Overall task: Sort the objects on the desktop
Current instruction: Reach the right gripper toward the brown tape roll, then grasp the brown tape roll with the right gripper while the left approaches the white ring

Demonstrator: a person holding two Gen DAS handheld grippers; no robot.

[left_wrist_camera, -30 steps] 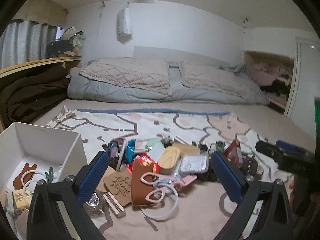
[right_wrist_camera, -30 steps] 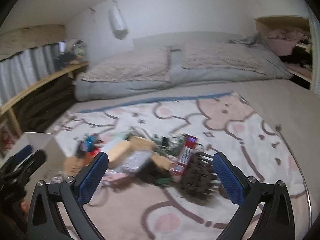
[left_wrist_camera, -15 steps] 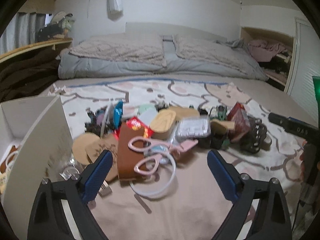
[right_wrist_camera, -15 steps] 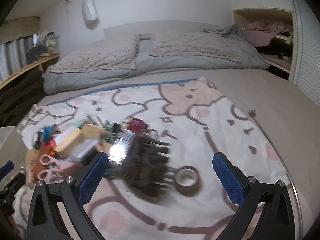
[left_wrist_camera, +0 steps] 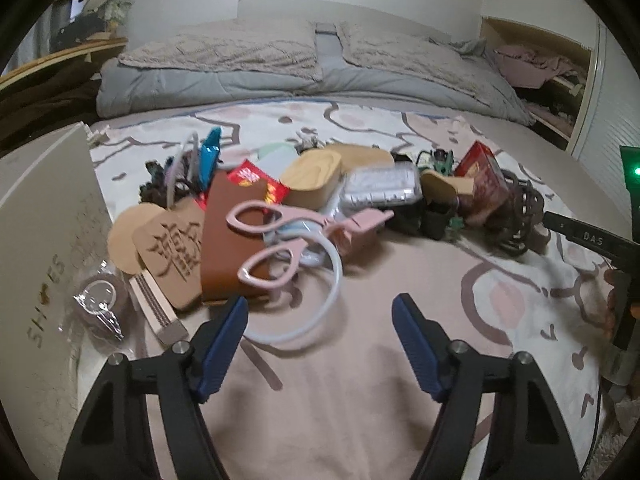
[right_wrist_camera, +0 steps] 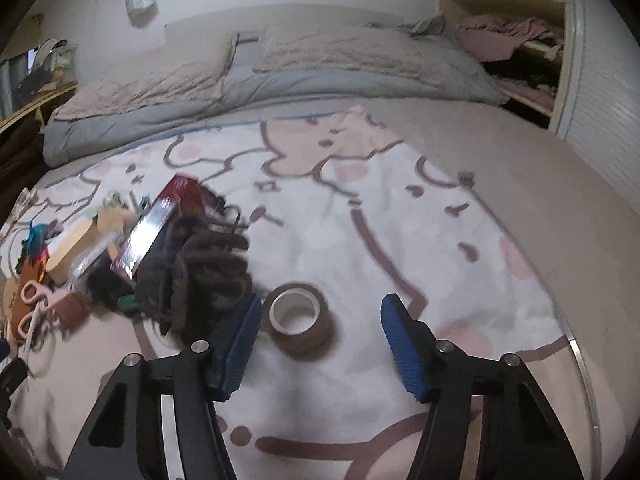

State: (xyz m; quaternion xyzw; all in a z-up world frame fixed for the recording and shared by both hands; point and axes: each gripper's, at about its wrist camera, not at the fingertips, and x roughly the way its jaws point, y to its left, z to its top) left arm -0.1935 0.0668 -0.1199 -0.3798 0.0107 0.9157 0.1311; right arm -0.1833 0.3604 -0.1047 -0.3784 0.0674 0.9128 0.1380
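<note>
A heap of small objects lies on a patterned blanket point(left_wrist_camera: 500, 292). Pink scissors point(left_wrist_camera: 280, 232) rest on a brown case point(left_wrist_camera: 230, 240), with a white ring point(left_wrist_camera: 316, 304) below them. My left gripper point(left_wrist_camera: 320, 312) hovers just short of the ring, its jaws closing with only the ring's near edge between the tips and no pad touching it. In the right wrist view a roll of brown tape point(right_wrist_camera: 300, 320) lies flat beside a dark knitted bundle point(right_wrist_camera: 200, 268). My right gripper point(right_wrist_camera: 320, 312) is closing around the tape, pads still apart from it.
A white box wall point(left_wrist_camera: 44, 248) marked with letters stands at the left. A wooden tag point(left_wrist_camera: 176, 244), bagged tape point(left_wrist_camera: 100, 300), clear case point(left_wrist_camera: 380, 188) and red box point(left_wrist_camera: 480, 172) lie in the heap. Folded bedding point(left_wrist_camera: 320, 68) lies behind. The other gripper's black body point(left_wrist_camera: 592, 236) shows at right.
Both grippers dropped toward the blanket, tilted down and narrowed their jaws. The left came close to the scissors and ring. The right swung right from the heap to the brown tape.
</note>
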